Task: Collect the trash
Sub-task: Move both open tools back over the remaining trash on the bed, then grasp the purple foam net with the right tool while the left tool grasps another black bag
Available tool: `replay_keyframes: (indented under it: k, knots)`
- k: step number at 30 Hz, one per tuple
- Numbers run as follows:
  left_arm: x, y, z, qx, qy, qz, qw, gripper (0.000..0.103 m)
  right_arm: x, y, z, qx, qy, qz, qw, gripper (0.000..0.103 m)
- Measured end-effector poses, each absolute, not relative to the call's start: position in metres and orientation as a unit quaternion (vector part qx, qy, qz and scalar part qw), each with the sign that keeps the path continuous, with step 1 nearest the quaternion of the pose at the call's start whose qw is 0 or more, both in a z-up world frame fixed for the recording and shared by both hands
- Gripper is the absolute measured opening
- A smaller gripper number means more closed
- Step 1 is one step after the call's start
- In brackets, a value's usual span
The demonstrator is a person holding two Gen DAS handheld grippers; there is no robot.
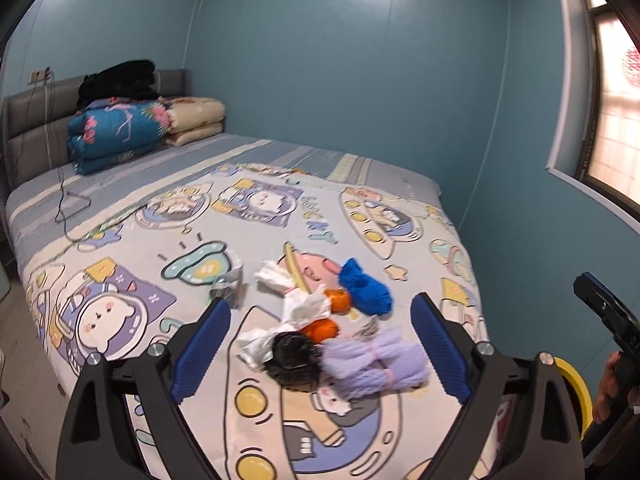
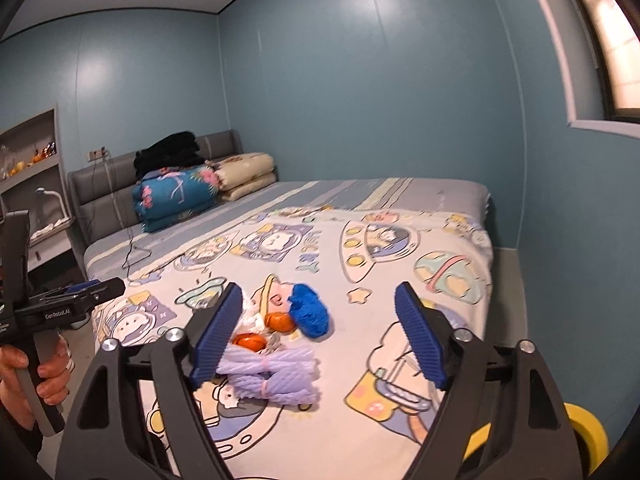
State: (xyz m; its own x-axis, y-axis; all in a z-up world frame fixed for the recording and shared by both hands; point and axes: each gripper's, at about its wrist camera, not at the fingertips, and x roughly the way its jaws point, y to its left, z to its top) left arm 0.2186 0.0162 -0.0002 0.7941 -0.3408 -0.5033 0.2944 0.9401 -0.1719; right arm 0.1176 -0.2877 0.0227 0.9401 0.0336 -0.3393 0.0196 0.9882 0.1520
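Lavender foam netting (image 1: 374, 364) lay nearest | light, squashy, pinch mid-bundle | orange peel (image 1: 320, 329) soft | left gripper (image 1: 320, 344), right gripper (image 2: 318, 338) both wide apart, holding nothing

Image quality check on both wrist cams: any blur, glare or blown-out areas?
Left wrist view: slight motion blur softens the trash pile, such as the crumpled blue plastic bag; the window is blown out at right; fisheye bends the walls. Right wrist view: somewhat sharper; soft glare patches on the glossy blue wall; window overexposed at top right.
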Motion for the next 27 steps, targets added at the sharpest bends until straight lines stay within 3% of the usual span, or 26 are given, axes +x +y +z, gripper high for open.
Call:
replay_keyframes:
  k: [27]
  knots:
    - [0.306, 0.024, -0.133, -0.063, 0.388, -0.153, 0.907, 0.091, 0.227, -0.256, -0.103, 0.089, 0.321, 0.033, 0.942, 0.081]
